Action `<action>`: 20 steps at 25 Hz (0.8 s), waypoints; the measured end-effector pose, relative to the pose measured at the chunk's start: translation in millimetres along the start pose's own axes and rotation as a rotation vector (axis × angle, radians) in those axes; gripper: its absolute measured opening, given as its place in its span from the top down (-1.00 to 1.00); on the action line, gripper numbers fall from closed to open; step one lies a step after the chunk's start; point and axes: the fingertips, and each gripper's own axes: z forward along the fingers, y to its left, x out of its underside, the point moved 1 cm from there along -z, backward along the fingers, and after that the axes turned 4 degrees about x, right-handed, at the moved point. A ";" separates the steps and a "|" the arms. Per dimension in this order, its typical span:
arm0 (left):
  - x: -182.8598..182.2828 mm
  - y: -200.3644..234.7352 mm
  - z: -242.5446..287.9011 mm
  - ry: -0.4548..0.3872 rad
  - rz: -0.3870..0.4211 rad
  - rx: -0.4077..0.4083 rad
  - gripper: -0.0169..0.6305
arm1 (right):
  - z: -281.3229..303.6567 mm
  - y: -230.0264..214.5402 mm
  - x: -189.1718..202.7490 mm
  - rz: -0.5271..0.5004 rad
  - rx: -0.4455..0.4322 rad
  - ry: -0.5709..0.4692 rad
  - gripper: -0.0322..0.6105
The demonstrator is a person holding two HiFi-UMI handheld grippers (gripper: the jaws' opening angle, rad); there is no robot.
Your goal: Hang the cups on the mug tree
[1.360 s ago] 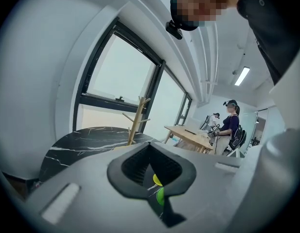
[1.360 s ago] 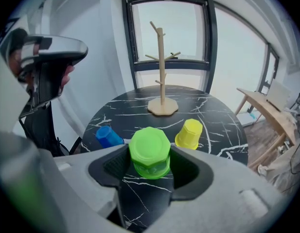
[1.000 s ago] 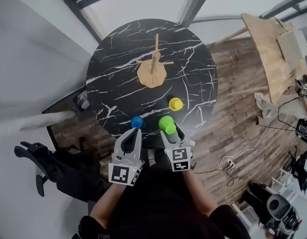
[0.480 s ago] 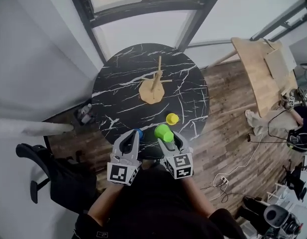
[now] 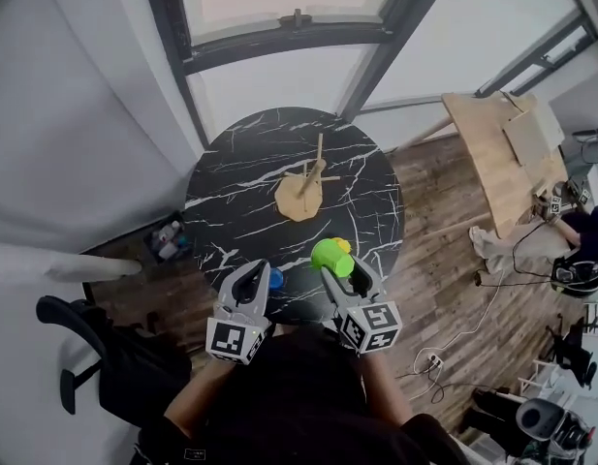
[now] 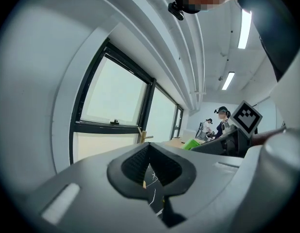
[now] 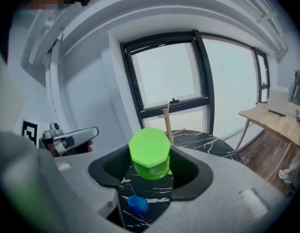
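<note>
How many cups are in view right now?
3. The green cup is gripped in the right claw; the yellow cup peeks out just behind it; the blue cup stands on the table beside the left claw.

A round black white-veined marble surface (image 5: 238,200) stands on a brown wood-plank floor (image 5: 442,245) below a dark-framed window (image 5: 279,13) in a pale grey wall (image 5: 76,114); a light wooden table (image 5: 487,153) stands to its right.

Grey left tool (image 5: 261,269), grey right tool (image 5: 337,275), black top (image 5: 299,395).
</note>
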 end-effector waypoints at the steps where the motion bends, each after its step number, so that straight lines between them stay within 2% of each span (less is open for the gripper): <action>1: -1.2 0.7 -0.2 0.003 -0.001 0.009 0.96 | -0.8 -1.4 -6.3 0.007 0.005 -0.013 0.14; 5: -0.6 -0.3 5.0 -0.001 0.001 0.045 0.96 | -1.8 -14.0 -28.6 0.023 0.024 -0.058 0.14; 8: -4.4 -1.3 11.4 -0.007 0.012 0.038 0.96 | 0.0 -24.8 -38.4 0.028 0.022 -0.076 0.14; 13: -11.9 -8.4 23.5 -0.028 0.012 -0.014 0.96 | 6.4 -43.2 -51.3 0.024 -0.025 -0.086 0.14; 20: -8.4 -24.8 41.0 -0.035 -0.001 -0.129 0.96 | 24.1 -65.1 -57.7 -0.001 -0.138 -0.052 0.14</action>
